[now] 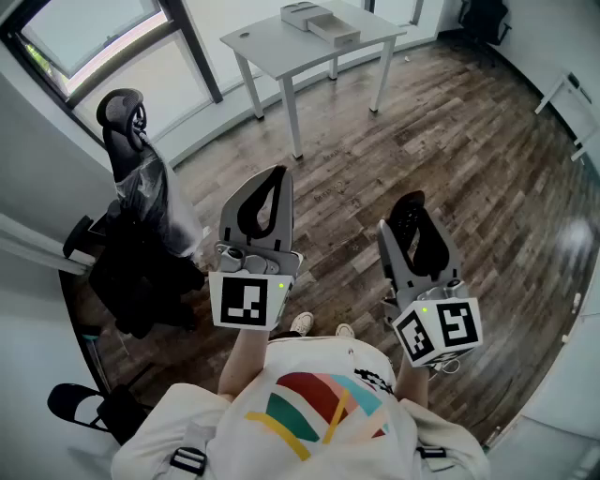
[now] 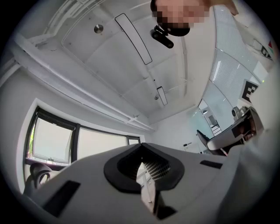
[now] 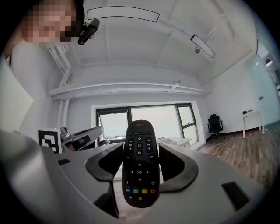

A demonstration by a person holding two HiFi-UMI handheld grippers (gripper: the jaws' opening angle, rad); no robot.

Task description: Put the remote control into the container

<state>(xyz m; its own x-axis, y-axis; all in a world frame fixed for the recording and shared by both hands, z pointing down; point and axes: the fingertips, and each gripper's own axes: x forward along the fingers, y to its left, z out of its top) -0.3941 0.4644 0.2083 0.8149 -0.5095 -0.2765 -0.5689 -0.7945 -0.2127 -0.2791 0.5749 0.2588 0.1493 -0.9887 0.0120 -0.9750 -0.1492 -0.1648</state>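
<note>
right tool (image 3: 140, 153): jaws closed on the remote control, one pad against each long side; in the head view (image 1: 410, 208) it points up and away from the person.
remote control (image 3: 140, 166): black, upright between the right tool's jaws, button face turned to that tool's camera, coloured keys at its lower end; its top rises above the jaw tips. In the head view it is the dark shape (image 1: 413, 234) inside the jaws.
right marker cube (image 1: 439, 330): at the rear of the right tool, nearest the person's chest.
left tool (image 2: 142, 151): jaw tips drawn together with only a slit between them and nothing held; in the head view (image 1: 273, 178) it is raised just beside the right tool, on its left.
left marker cube (image 1: 248, 300): behind the left tool's jaws, a small green light at its corner.
shirt (image 1: 309, 412): white with a coloured print, below both tools.
floor (image 1: 487, 169): wood planks, beneath and ahead of both tools.
office chair (image 1: 141, 216): black, to the left of the left tool.
desk (image 1: 281, 47): white, well ahead of both tools, by the windows.
container (image 1: 336, 33): pale shallow box on the desk, well apart from the remote control, another pale box (image 1: 302, 14) just beside it.
</note>
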